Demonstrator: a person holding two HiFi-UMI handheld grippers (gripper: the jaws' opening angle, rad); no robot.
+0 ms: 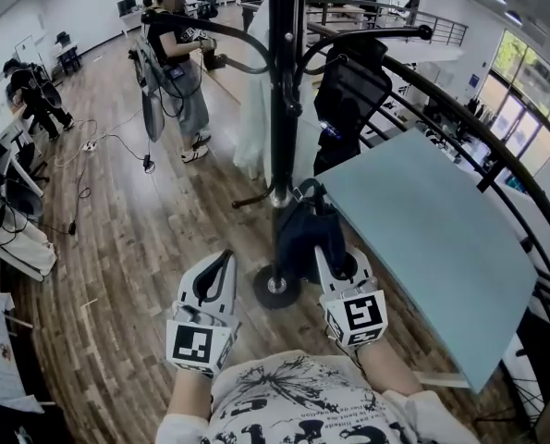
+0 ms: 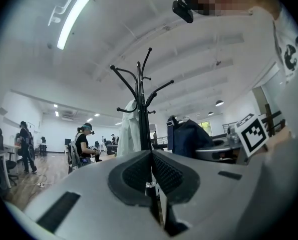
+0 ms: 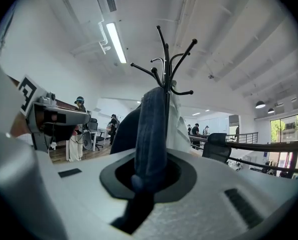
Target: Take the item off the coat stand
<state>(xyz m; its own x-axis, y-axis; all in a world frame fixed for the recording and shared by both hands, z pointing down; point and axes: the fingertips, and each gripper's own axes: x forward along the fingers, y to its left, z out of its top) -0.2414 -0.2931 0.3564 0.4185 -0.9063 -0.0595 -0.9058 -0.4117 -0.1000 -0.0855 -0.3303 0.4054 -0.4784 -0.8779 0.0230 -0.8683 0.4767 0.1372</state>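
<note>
At the lower left of the head view my left tongs (image 1: 223, 261) are pressed fully shut with nothing between them, over the wooden floor (image 1: 136, 248). In the middle of the frame the dark blue fabric item (image 1: 298, 234) hangs low against the pole of the coat stand (image 1: 284, 91); I cannot tell whether it is on a hook. Just right of it, my right tongs (image 1: 328, 257) are clamped nearly closed on a fold of that fabric.

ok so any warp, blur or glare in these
Left gripper view: fisheye with black corners, long ceiling strip light glaring. Right gripper view: same warp, dark blue fabric item soft up close. Head view: brown wooden floor curves, evenly lit.
</note>
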